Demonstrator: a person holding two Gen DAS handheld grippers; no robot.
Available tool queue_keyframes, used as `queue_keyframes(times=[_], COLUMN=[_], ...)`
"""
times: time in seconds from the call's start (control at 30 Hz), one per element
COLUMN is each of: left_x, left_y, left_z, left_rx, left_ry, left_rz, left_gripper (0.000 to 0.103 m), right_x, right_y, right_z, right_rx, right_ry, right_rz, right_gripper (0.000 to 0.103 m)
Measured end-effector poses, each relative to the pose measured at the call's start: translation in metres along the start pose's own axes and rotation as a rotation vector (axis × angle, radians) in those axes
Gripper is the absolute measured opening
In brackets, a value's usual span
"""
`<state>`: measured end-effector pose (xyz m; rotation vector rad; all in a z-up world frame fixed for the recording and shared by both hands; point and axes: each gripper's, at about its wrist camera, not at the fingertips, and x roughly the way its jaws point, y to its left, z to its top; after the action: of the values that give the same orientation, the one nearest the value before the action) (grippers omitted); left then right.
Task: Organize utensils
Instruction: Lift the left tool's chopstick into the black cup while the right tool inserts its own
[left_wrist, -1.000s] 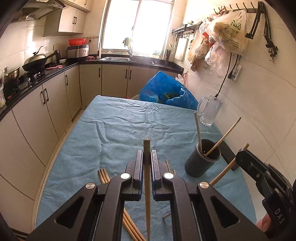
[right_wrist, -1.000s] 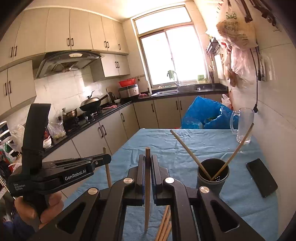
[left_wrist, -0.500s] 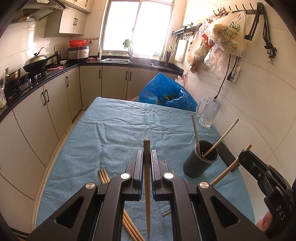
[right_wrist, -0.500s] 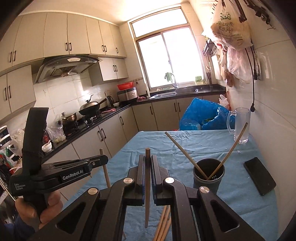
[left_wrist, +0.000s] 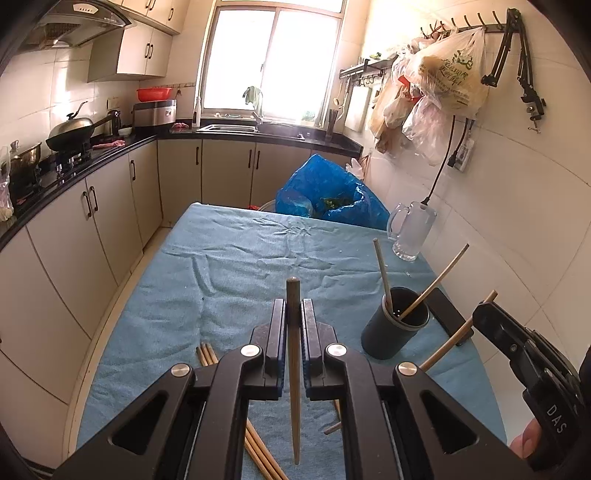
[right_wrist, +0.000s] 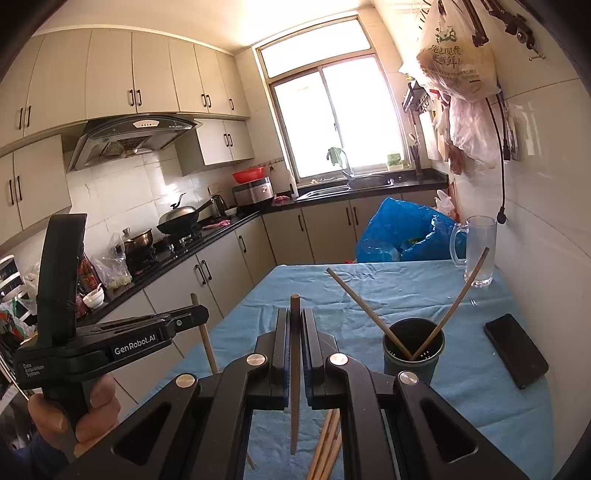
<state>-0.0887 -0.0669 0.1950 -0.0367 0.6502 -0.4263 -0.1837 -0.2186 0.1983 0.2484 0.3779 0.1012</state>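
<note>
1. Only the right wrist view shows the phone (right_wrist: 515, 350) whole, beside the dark cup (right_wrist: 413, 350); the left wrist view shows more loose chopsticks (left_wrist: 258, 448) on the surface (left_wrist: 236, 266).
2. The left hand-held gripper (left_wrist: 293, 332) is clamped on one chopstick (left_wrist: 293, 369).
3. The right hand-held gripper (right_wrist: 294, 339) likewise pinches a second chopstick (right_wrist: 294, 376).
4. Two sticks (right_wrist: 369, 314) stand in the cup.

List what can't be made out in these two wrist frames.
- Loose wooden chopsticks on the blue cloth: count hidden by the left claw in the left wrist view; the right claw hides them in the right wrist view.
- Dark cylindrical holder: base hidden behind the right claw's body.
- Black phone: partly hidden by the holder, left wrist view.
- Countertop items: too small.
</note>
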Motion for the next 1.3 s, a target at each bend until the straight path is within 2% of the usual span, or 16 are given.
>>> queue_keyframes(times=[0.37,0.67,0.9,1.0,1.3], left_x=[-0.007,-0.016,-0.022,-0.021,0.006], left_y=[-0.01,-0.032,-0.061,-0.076,-0.116], left_z=[0.007,0.024,0.05,0.065,0.116], left_rx=[0.023,0.062,0.101,0.115,0.13], left_ry=[-0.016,-0.034,-0.043,-0.057,-0.086], left_rz=[-0.019,-0.075,-0.152,-0.164,-0.177], left_gripper=[0.007,0.007,0.007,0.007,0.007], right_x=[-0.01,-0.048,-0.077,-0.083,-0.066], right_y=[-0.009,-0.027,-0.045,-0.049,-0.069], right_z=[0.004,0.023,0.053,0.066,0.098], right_rx=[0.03,0.064,0.076,0.073,0.073], right_ry=[-0.02,-0.125,-0.208,-0.237,-0.267], right_rz=[-0.002,-0.056,-0.122,-0.144,-0.214], right_gripper=[0.006,0.006,0.006,0.006,0.006])
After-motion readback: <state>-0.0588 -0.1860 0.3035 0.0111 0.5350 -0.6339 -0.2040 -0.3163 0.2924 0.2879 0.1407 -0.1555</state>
